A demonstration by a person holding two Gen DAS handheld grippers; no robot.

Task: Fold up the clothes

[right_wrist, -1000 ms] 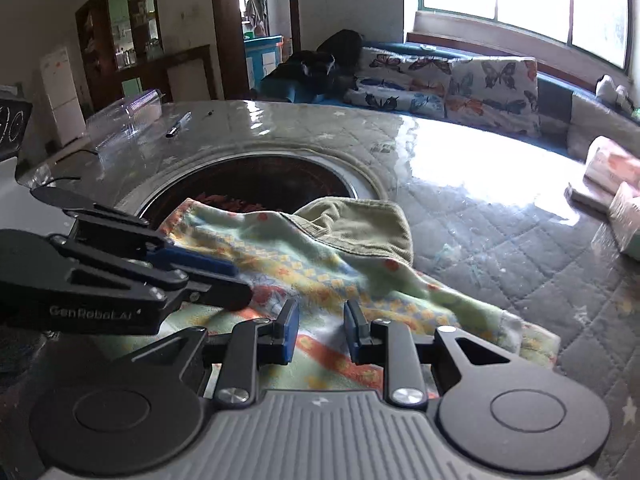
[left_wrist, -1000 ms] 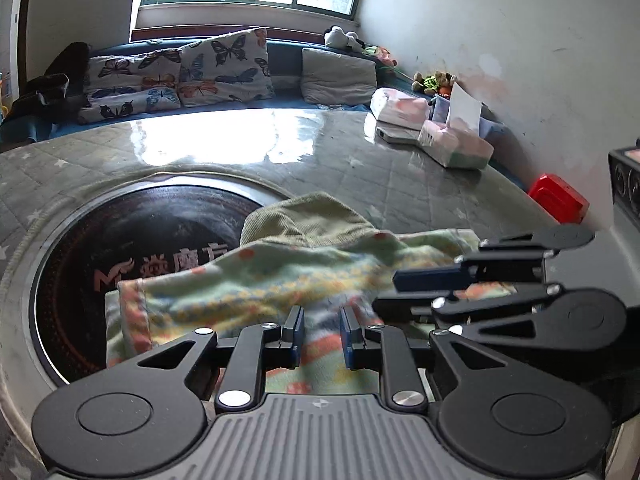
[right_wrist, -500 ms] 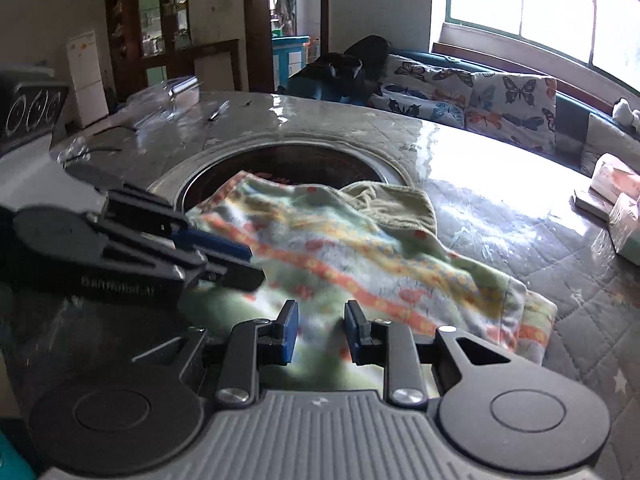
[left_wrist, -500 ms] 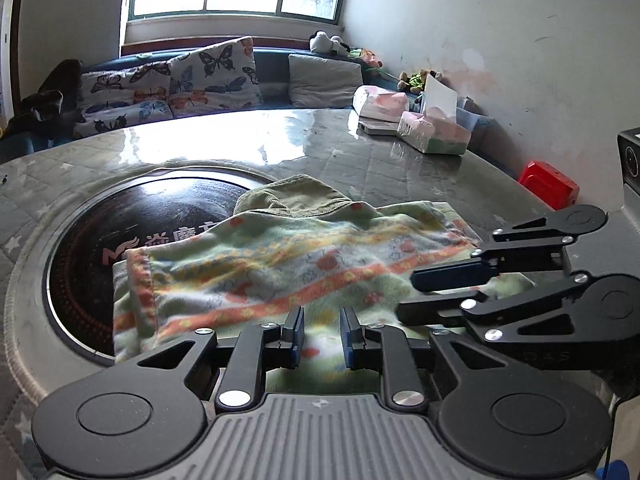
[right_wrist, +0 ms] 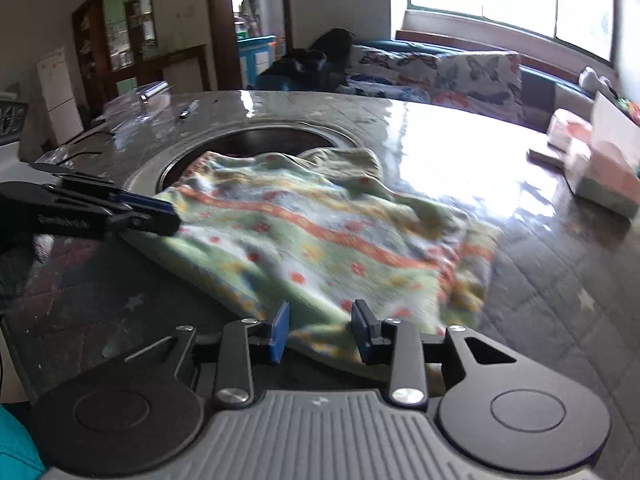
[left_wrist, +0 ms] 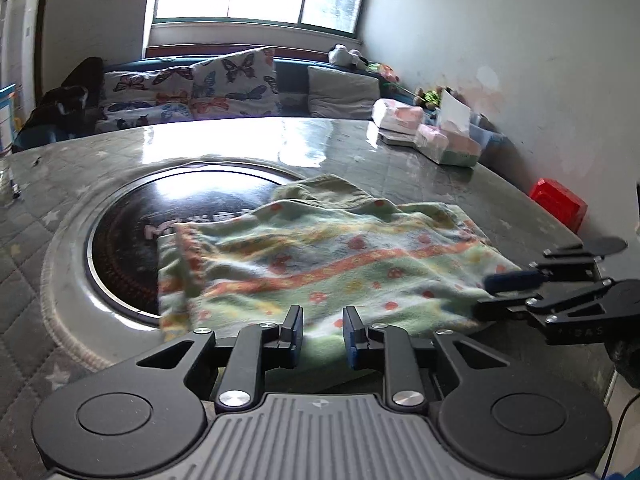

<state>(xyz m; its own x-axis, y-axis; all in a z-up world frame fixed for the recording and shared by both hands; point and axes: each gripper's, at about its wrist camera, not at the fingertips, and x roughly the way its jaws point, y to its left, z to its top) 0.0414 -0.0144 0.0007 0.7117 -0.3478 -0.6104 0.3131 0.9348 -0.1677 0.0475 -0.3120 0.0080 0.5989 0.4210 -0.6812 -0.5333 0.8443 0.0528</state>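
A folded green garment [left_wrist: 340,256] with orange stripes and red dots lies on the grey table, its far left part over the black round inset [left_wrist: 160,208]. A plain olive piece [left_wrist: 320,190] peeks out at its far side. My left gripper [left_wrist: 322,330] has the garment's near edge between its pads, which still pinch it as the jaws start opening. From the right wrist view it [right_wrist: 170,218] sits at the garment's [right_wrist: 320,240] left corner. My right gripper [right_wrist: 320,334] is opening, and the cloth lies loose between its spread pads. The left wrist view shows it [left_wrist: 486,294] at the right corner.
Tissue packs [left_wrist: 448,146] and a red box [left_wrist: 558,204] stand by the wall on the right. A pen [right_wrist: 188,109] and clear plastic lie at the table's far left. Butterfly cushions [left_wrist: 224,84] line a bench beyond the table. The near table edge is close below both grippers.
Both grippers drew back toward the near table edge and dragged the garment with them, partly off the black inset. The right jaws have spread wider; the left barely.
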